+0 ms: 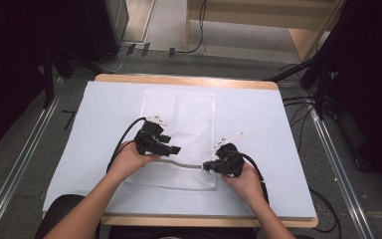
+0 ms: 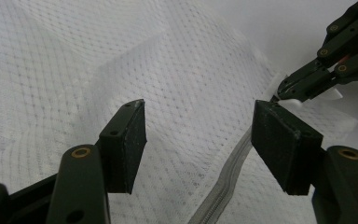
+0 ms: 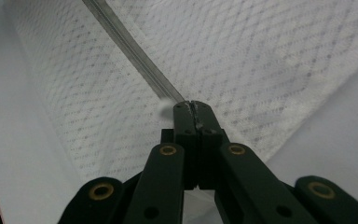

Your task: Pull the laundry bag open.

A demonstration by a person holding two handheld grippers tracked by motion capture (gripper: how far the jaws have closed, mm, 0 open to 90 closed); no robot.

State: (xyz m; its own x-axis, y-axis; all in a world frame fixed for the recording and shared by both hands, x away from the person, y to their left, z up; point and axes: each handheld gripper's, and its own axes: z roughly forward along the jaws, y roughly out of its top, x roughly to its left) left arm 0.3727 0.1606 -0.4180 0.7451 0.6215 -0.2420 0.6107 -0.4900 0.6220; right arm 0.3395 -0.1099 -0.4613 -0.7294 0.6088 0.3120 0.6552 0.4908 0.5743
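Item: white mesh bag [image 1: 179, 139], zippered, lying flat on the white-covered bench [image 1: 278, 129], near its middle, its long side running away from us. A grey zipper [image 1: 181, 164] crosses the bag near its near end.

Left tool [image 1: 175, 149]: we hold it over the bag just above the zipper line. In the left gripper view its jaws stand wide apart with nothing between them, mesh and zipper [image 2: 223, 182] lying below; the pads are clear of the fabric, as far as we can tell.

Right tool [image 1: 206, 166]: at the right-hand end of the zipper, near the bag's right edge. In the right gripper view its jaws [image 3: 193, 109] are pressed together right at the end of the zipper track [image 3: 135, 51]. We judge they pinch the zipper pull, a small pale tab that shows at the jaw tips in the left gripper view [image 2: 291, 102], though the pull itself is mostly hidden.

Step in hand: we judge this to be working the zipper, with the pull gripped at one end of the track. Whether it is being opened or closed we cannot tell.

Next move calls for: the left tool to come down and pin the mesh beside the track, so the fabric stays taut, then a steady draw of the pull along the zipper line.

Contents: the bag lies flat, with no bulge; we see nothing inside through the mesh.
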